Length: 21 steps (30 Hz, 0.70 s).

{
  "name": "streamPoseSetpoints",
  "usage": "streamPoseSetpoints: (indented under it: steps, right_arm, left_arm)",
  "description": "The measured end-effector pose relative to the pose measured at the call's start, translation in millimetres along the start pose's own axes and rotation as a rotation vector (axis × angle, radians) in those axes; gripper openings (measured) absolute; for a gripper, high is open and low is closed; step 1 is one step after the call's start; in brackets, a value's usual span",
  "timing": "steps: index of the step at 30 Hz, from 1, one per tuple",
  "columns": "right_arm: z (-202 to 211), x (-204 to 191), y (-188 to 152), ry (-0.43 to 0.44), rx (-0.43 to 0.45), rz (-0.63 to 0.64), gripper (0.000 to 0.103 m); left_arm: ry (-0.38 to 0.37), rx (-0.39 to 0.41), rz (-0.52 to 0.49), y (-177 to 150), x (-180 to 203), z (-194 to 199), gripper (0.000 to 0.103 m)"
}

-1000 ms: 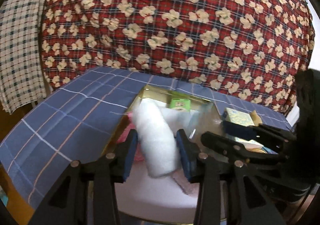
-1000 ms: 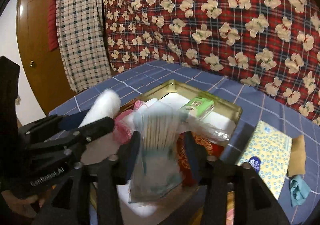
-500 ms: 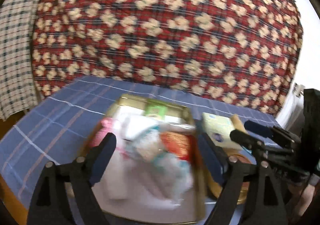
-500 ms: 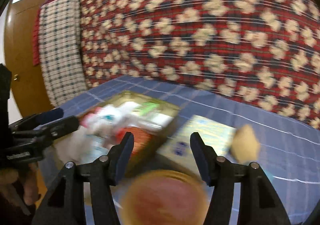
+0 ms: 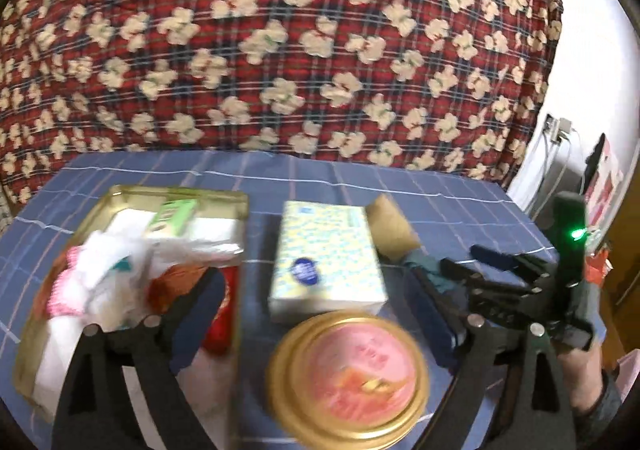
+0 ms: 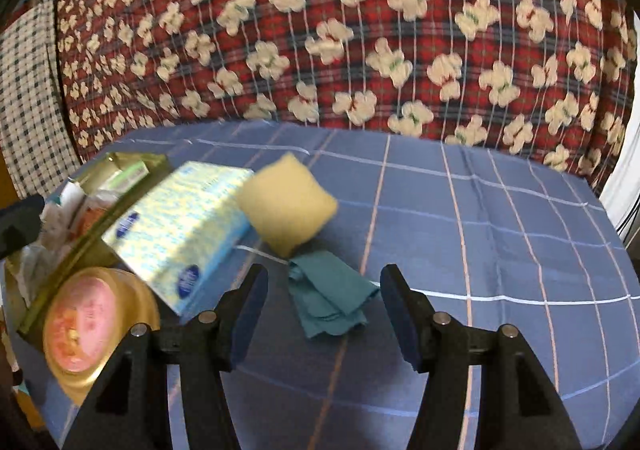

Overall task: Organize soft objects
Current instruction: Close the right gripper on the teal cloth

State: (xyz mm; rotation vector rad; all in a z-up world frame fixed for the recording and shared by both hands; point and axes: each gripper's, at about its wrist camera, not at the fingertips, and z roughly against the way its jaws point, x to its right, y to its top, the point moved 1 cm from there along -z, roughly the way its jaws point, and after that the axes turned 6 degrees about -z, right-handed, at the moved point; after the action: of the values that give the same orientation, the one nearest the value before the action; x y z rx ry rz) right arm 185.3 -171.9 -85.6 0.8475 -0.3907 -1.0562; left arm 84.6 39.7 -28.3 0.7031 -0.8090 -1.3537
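Lying crumpled, teal cloth [image 6: 328,292] beside squashy yellow sponge [image 6: 286,208].

A crumpled teal cloth [image 6: 329,293] is lying on the blue checked tablecloth [image 6: 500,234], touching a yellow sponge [image 6: 288,206] that is sitting beside a tissue pack [image 6: 180,230].
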Motion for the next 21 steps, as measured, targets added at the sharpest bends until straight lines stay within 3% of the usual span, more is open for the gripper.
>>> streamPoseSetpoints:
  steps: [7,12,14,15,17,19,21]
  right_arm:
    - [-23,2,5,0.029,-0.049,0.031,0.061]
    - [-45,2,5,0.049,-0.138,0.038,0.061]
    - [-47,2,4,0.050,-0.146,0.042,0.048]
    - [-47,1,3,0.051,-0.154,0.052,0.033]
    - [-48,1,2,0.054,-0.168,0.065,0.027]
    - [-44,4,2,0.063,-0.150,0.057,0.015]
    - [-41,10,5,0.069,-0.130,0.031,0.015]
  left_arm:
    - [0.005,-0.046,-0.023,14,14,-18,0.093]
    - [0.019,-0.074,-0.086,21,26,-26,0.094]
    - [0.020,-0.089,-0.105,24,29,-29,0.094]
    - [0.021,-0.093,-0.114,26,32,-29,0.094]
    - [0.022,-0.097,-0.130,29,36,-30,0.094]
    - [0.023,-0.099,-0.147,32,42,-31,0.094]
    - [0.027,-0.101,-0.167,35,49,-33,0.094]
